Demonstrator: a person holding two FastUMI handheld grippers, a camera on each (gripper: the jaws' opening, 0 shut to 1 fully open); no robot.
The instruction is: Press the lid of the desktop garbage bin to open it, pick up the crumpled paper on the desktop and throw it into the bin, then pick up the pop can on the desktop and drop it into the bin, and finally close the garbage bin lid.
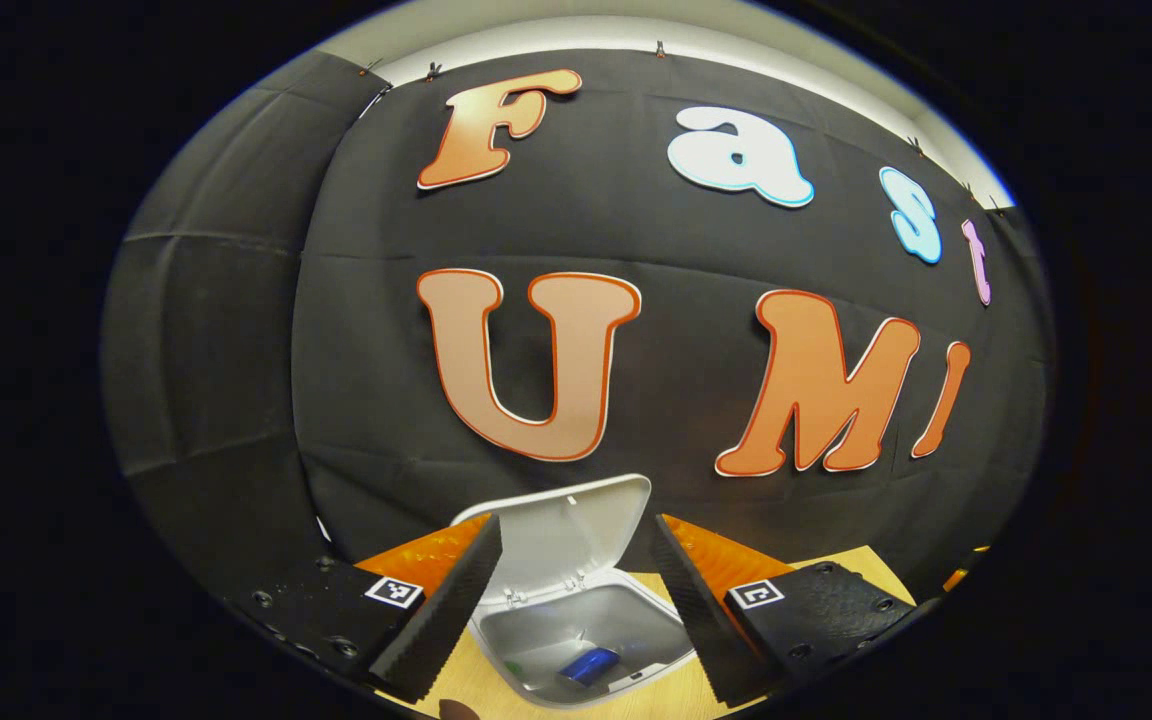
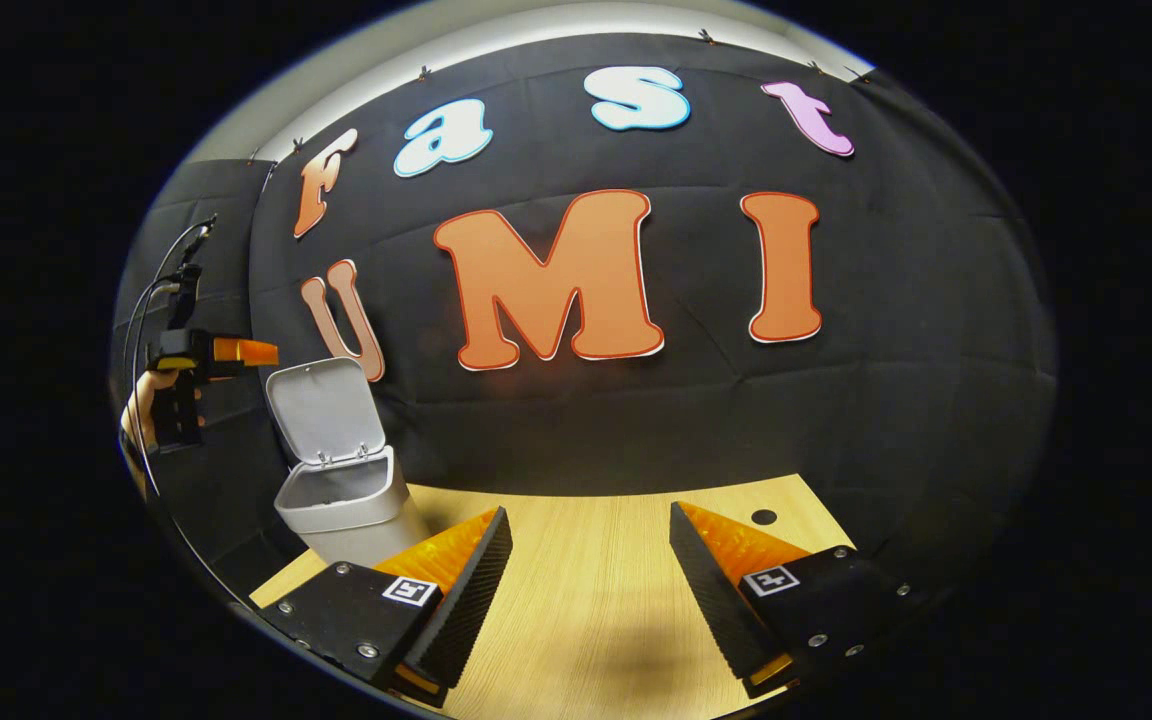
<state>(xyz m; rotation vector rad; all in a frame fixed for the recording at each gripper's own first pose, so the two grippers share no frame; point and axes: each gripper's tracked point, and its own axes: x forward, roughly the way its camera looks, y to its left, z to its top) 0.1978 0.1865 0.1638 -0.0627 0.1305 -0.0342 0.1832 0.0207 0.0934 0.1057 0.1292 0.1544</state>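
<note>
Basically we are near the end. In the left gripper view the left gripper [image 1: 576, 590] hangs over the bin [image 1: 586, 640], jaws spread wide with nothing between them. The lid [image 1: 566, 535] stands up at the far side, hinged open. Down inside the bin lies the can [image 1: 591, 663], blue, and a bit of something greenish at the left of the bin floor; we cannot tell if that is the paper.

In the right gripper view the right gripper [image 2: 591, 590] is also spread apart and empty, low over the desk [image 2: 586, 560], well right of the bin [image 2: 346, 500]. The bare wood we see carries no can and no paper, just a small dark hole [image 2: 763, 517] far right. At far left, a hand [image 2: 141, 405] holds the left gripper [image 2: 211, 352] above and left of the raised lid [image 2: 321, 410].

So we judge: lid opened, can dropped in, paper most likely in too. Left to do: push the lid shut.
</note>
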